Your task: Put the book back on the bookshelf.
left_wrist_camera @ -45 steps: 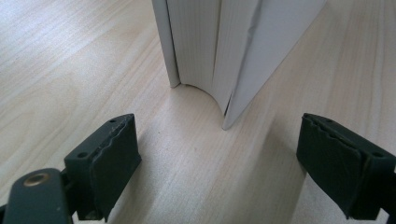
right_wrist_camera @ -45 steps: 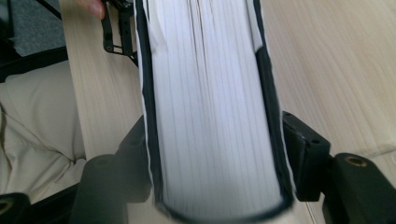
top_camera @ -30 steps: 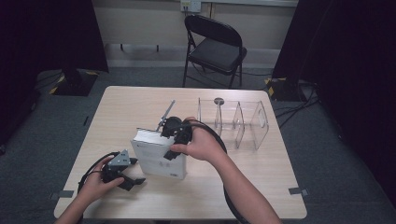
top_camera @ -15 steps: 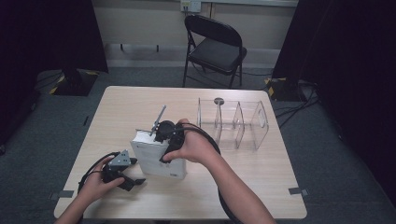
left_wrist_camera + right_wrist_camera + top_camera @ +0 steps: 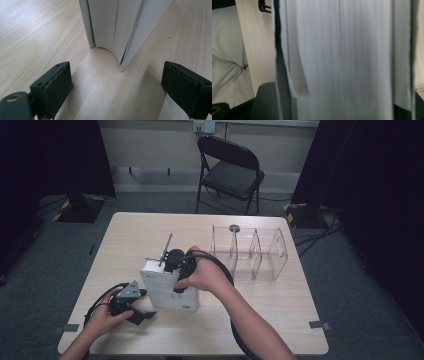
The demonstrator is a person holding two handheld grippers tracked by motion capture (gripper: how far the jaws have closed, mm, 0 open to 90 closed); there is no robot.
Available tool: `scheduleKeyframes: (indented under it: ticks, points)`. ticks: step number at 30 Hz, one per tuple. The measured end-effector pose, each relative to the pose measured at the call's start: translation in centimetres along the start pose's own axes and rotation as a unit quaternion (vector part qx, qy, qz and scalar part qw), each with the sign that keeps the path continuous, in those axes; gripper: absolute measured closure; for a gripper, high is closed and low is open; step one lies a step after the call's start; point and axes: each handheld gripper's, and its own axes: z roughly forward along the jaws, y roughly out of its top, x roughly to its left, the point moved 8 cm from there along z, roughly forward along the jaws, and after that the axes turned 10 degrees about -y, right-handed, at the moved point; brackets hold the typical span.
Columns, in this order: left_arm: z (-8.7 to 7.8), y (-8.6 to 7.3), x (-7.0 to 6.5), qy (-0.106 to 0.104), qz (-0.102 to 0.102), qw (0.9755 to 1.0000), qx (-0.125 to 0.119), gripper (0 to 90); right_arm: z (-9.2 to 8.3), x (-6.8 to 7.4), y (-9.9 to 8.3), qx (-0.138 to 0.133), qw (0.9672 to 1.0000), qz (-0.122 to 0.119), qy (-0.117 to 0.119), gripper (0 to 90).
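Near the bench's (image 5: 260, 330) front-left corner your white book (image 5: 167, 290) stands upright, pages fanning. Your right gripper (image 5: 172, 265) comes down over its top edge, jaws straddling the block and just closing further, seemingly pressing it. Your left gripper (image 5: 142, 316) rests wide open and empty just beside the book's lower corner, aimed at it.
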Motion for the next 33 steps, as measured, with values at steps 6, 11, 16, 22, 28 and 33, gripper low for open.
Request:
scheduleKeyframes:
  ticks: [6, 11, 16, 22, 28, 33]
  points:
    - [0.0, 0.0, 0.0, 0.001, 0.000, 1.0000, 0.000, 9.1, 0.0, 0.1, 0.0, -0.003, 1.0000, 0.003, 0.004, 42.1]
    - [0.0, 0.0, 0.0, 0.000, 0.000, 1.0000, 0.000, 9.0, -0.3, 0.6, 0.1, -0.004, 0.9999, 0.008, 0.010, 48.3]
    - [0.0, 0.0, 0.0, 0.000, 0.001, 1.0000, 0.001, 8.7, -0.5, 0.7, 0.2, -0.009, 0.9999, 0.012, 0.006, 49.5]
    - [0.0, 0.0, 0.0, 0.000, 0.001, 1.0000, 0.002, 8.4, -1.0, 0.8, 0.1, -0.006, 0.9998, 0.016, 0.012, 52.1]
    - [0.0, 0.0, 0.0, -0.001, 0.001, 1.0000, 0.001, 8.3, -1.3, 0.9, -0.4, -0.006, 0.9996, 0.021, 0.015, 52.2]
    - [0.0, 0.0, 0.0, -0.001, 0.001, 1.0000, 0.001, 8.0, -1.9, 0.8, -0.8, -0.007, 0.9995, 0.028, 0.015, 52.2]
